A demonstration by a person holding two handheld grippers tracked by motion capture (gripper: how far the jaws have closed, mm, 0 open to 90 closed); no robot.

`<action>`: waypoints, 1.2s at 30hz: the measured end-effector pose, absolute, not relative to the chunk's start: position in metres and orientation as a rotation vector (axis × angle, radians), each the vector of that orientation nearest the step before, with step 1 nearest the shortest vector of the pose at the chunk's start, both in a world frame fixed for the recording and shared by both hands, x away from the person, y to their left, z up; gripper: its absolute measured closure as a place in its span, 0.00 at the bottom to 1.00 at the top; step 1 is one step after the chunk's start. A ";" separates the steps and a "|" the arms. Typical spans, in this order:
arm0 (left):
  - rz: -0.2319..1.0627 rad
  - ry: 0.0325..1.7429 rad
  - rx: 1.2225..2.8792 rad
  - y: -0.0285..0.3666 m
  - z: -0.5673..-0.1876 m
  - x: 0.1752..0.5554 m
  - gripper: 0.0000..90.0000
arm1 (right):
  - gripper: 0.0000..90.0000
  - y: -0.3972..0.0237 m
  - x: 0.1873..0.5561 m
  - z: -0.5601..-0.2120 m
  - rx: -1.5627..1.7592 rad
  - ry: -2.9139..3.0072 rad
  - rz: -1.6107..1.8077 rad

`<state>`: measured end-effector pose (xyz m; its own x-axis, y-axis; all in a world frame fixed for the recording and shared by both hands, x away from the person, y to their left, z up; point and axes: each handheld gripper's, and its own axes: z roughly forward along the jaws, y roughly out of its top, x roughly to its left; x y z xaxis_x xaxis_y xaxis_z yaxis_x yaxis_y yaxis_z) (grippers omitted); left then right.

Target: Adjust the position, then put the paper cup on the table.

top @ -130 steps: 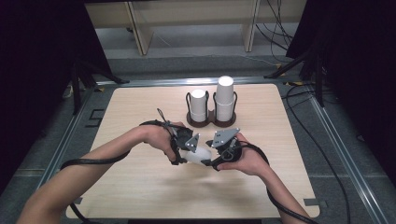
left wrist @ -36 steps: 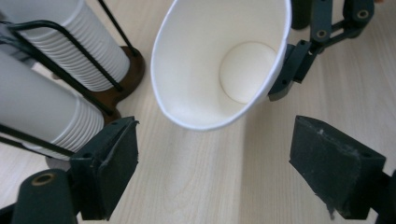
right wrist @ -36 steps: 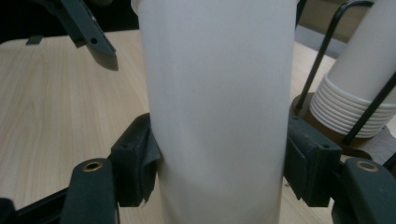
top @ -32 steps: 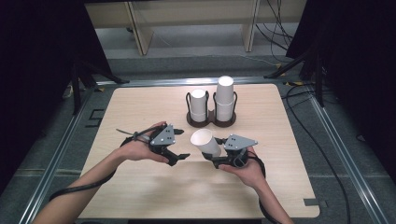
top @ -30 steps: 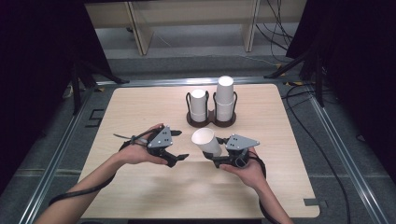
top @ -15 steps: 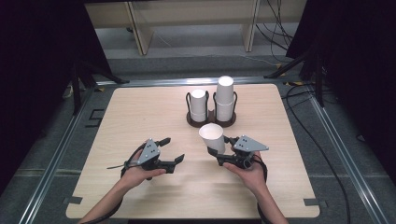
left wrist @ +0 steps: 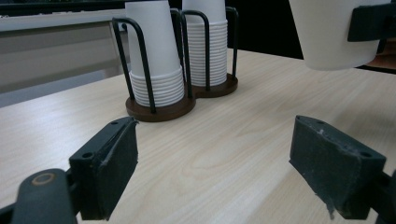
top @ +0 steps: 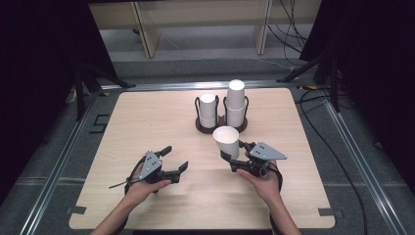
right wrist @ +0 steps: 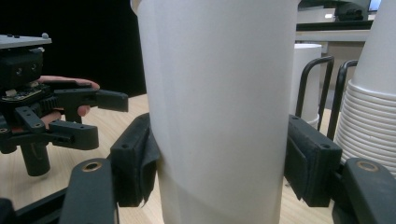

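Note:
A single white paper cup (top: 226, 141) stands mouth-up above the table, clamped between the pads of my right gripper (top: 235, 157); in the right gripper view the cup (right wrist: 217, 107) sits squeezed between both pads. My left gripper (top: 175, 160) rests low near the table's front left, open, with nothing between its fingers (left wrist: 106, 172). Behind them a dark double wire holder (top: 221, 125) carries two stacks of upside-down white cups: a shorter left stack (top: 208, 110) and a taller right stack (top: 235, 103). The held cup (left wrist: 329, 32) hangs at the upper right of the left gripper view.
The light wooden table (top: 147, 117) has a metal frame (top: 63, 156) around it. Cables (top: 323, 105) trail off the right side. A shelf unit (top: 200, 19) stands beyond the far edge.
My left gripper has let go of the cup, drawn back toward the front left and sunk to the table. The right gripper keeps the cup and has tipped it from lying sideways to upright.

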<state>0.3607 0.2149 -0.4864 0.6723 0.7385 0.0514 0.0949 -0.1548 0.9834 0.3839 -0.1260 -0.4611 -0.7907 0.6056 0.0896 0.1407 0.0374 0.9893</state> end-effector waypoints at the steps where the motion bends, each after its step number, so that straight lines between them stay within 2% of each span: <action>1: 0.647 0.695 1.657 0.216 -0.488 0.359 0.17 | 0.38 -0.126 0.384 -0.462 0.748 1.969 1.811; 18: 0.623 0.708 1.630 0.212 -0.482 0.357 0.16 | 0.38 -0.116 0.383 -0.467 0.721 1.998 1.822; 36: 0.482 0.699 1.579 0.186 -0.448 0.359 0.14 | 0.38 -0.104 0.377 -0.471 0.732 1.973 1.799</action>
<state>0.3585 0.1855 -0.4481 0.7260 0.6816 -0.0913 0.1568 -0.0347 0.9870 0.3775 -0.1043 -0.4714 -0.7964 0.6005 0.0721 0.1271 0.0496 0.9907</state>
